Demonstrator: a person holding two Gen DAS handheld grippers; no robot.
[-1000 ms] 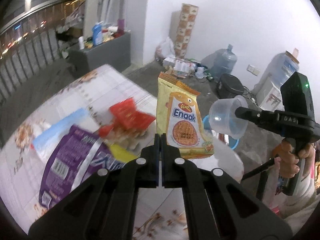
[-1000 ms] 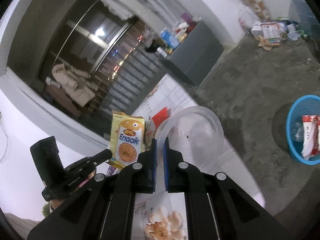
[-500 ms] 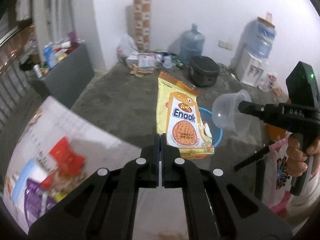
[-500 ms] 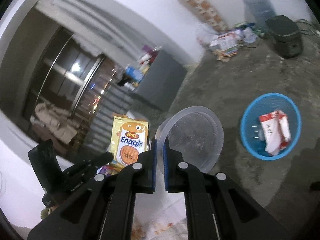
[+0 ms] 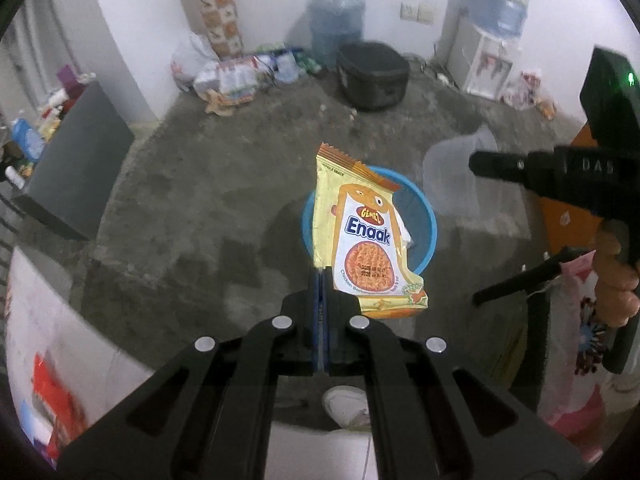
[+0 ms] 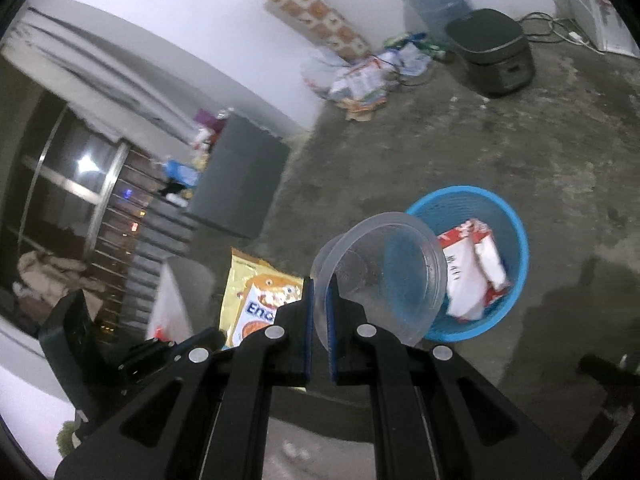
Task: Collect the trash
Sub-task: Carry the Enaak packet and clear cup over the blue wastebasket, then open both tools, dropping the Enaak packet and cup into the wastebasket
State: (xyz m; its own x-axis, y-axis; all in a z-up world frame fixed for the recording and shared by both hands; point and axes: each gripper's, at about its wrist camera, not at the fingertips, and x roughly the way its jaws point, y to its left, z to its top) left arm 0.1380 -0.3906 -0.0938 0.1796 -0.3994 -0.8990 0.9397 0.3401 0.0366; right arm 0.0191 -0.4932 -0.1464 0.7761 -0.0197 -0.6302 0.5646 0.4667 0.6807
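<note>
Left gripper [image 5: 321,280] clamped on Enaak snack packet [image 5: 362,236], right gripper [image 6: 319,296] pinched clear plastic cup [image 6: 380,276], above blue basket [image 6: 516,232] holding wrappers [image 6: 474,268], rice cooker [image 6: 492,50] beyond

basket [image 5: 424,216]: mostly behind snack packet [image 5: 366,236] | table wrappers [image 5: 52,400]: blurred, cut by edge

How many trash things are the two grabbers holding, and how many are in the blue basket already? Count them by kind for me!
Yellow snack packet, pinched in the left gripper: 1
Clear plastic cup, pinched in the right gripper: 1
Red-and-white wrappers in the blue basket: 2 by the look of it
Total: 4
</note>
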